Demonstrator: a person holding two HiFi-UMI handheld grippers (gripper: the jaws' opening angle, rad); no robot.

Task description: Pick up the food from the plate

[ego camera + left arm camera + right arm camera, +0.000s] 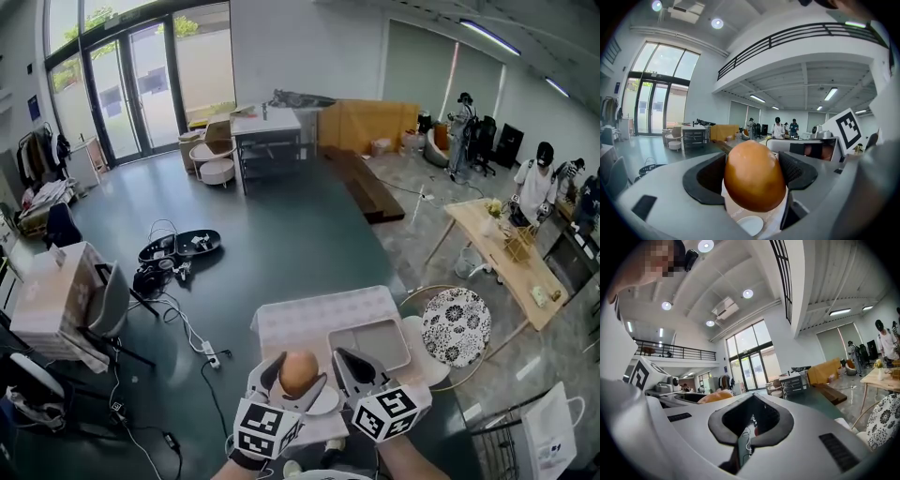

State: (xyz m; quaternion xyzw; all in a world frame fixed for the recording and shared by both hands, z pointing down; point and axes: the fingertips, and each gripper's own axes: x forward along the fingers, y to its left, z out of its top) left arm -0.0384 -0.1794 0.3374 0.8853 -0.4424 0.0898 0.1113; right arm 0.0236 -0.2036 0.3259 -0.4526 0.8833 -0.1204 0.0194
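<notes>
Two grippers sit low in the head view, around 6 o'clock, side by side over a pale dimpled tray [319, 314]. Your left gripper [296, 380] is pinching the food [753, 176] – a smooth, brown, egg-shaped piece – between its dark pads, one pad pressed on each flank. In the left gripper view it fills the middle of the frame. A white plate [326, 401] shows just under it toward 5 o'clock; whether the food touches it can't be made out. Your right gripper [752, 398] has its jaws pressed together at the tips with nothing between them – only floor and cables show through the hollow behind the pads. A grey tray [370, 342] lies just beyond that gripper at 12 o'clock, and a black-and-white patterned plate [457, 325] sits at its 2 o'clock, near but apart.
</notes>
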